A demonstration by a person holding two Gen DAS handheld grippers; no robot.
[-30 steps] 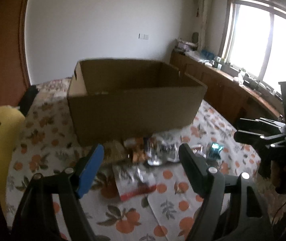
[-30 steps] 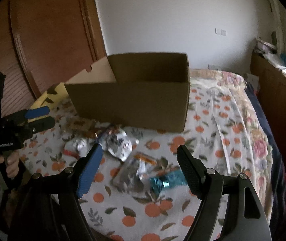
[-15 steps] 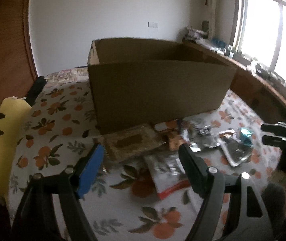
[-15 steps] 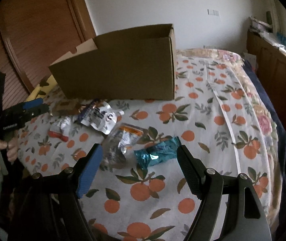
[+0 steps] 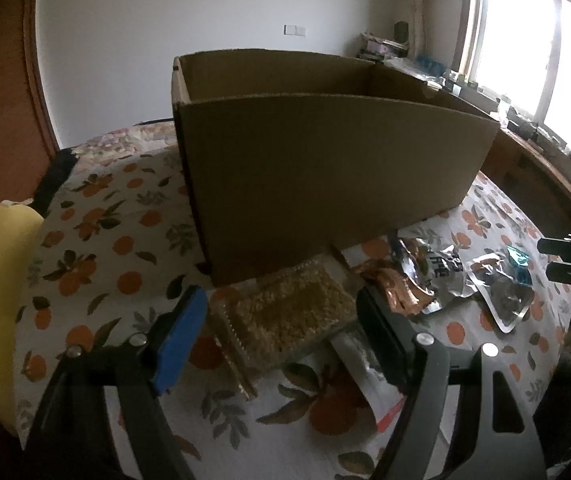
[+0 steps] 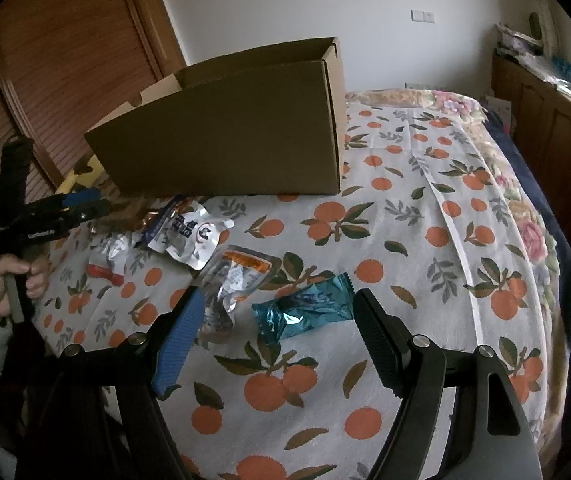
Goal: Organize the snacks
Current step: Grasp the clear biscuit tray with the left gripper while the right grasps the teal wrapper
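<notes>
While both stand released, the left gripper (image 5: pixel 281 332) frames the granola packet (image 5: pixel 289 312).

L wrist cam: low, close to cardboard box (image 5: pixel 325 168), filling frame centre. R wrist cam: higher, farther back, box (image 6: pixel 229 136) upper left. Both share box, snack packets (image 6: pixel 189 236).

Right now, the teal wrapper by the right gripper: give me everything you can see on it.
The teal wrapper is a shiny, crinkled foil packet, elongated, with a serrated end seal at its upper right. It lies flat and slanted on the orange-print cloth, apart from the cardboard box. Its left end sits close to a silver pouch; contact is unclear. The right gripper is open around it, not gripping. Print unreadable.
</notes>
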